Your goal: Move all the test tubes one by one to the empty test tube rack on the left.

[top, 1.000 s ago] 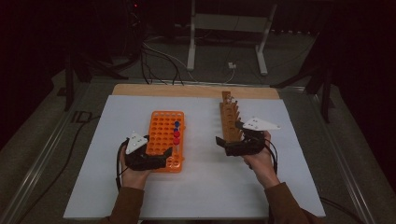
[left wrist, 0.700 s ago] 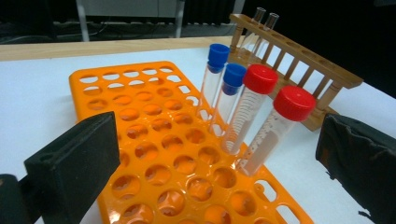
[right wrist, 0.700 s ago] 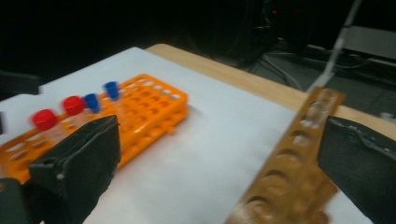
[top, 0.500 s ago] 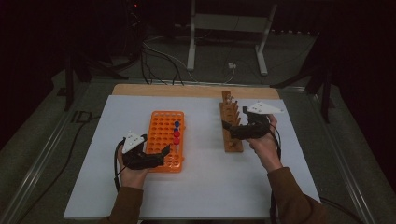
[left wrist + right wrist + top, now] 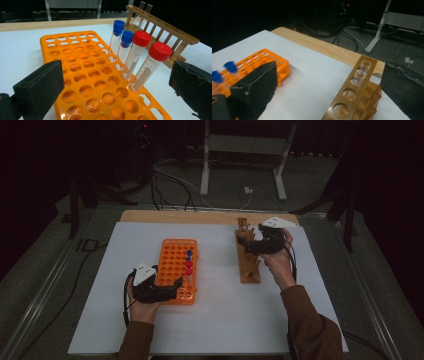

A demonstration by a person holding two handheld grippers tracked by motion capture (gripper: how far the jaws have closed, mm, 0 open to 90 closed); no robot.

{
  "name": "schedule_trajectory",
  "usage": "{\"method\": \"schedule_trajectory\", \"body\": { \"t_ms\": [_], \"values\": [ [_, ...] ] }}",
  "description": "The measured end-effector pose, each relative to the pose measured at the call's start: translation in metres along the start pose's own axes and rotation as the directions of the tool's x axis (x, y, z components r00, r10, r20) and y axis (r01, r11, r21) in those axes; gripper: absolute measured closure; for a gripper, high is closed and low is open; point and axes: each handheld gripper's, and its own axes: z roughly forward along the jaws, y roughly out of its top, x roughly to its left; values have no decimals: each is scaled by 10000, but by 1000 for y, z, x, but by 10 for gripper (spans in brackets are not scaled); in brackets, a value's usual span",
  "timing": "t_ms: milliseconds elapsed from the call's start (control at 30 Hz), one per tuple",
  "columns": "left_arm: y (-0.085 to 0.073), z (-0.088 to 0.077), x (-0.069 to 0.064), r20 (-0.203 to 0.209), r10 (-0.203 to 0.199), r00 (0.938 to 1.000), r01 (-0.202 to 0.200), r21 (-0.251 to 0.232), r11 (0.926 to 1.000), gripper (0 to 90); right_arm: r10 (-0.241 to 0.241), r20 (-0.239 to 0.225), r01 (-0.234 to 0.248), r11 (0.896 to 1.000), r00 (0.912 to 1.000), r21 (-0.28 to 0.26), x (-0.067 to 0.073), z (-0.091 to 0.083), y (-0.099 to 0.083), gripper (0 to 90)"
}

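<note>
in the high view the glass tubes (image 5: pixel 243 225) at the wooden rack's (image 5: pixel 248 265) far end are too small to make out, half hidden by the right gripper (image 5: pixel 249 242). in the left gripper view the orange rack's (image 5: pixel 82 75) near edge is cut off at 6 o'clock.

the right gripper's jaws stand wide apart, holding nothing, with two open glass tubes (image 5: pixel 362 71) between them toward 3 o'clock. the left gripper (image 5: pixel 167 289) sits at the orange rack's near end, jaws wide apart on either side of it, gripping nothing; whether they touch it is unclear.

four capped tubes (image 5: pixel 137 53), two blue, two red, stand along the orange rack's edge. faint graduation marks show on the red-capped ones, unreadable.
</note>
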Motion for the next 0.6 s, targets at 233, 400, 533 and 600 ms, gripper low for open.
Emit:
{"method": "schedule_trajectory", "body": {
  "t_ms": [233, 400, 533, 600],
  "values": [
    [-1, 1, 1, -4, -58, 10000, 58, 74, 10000, 3, 337, 207, -339, 9994, 9992, 100, -13, 14, -4, 63],
    [-1, 3, 0, 1, -45, 10000, 45, 157, 9999, 3, 864, 474, -877, 9958, 9951, 263, -25, 26, -10, 169],
    [-1, 3, 0, 15, -91, 10000, 90, 146, 9999, 3, 864, 784, -902, 9948, 9932, 469, -29, 37, -9, 288],
    [-1, 3, 1, 38, -123, 9999, 122, 151, 9998, 3, 775, 967, -828, 9952, 9923, 520, -30, 43, -8, 347]
  ]
}}
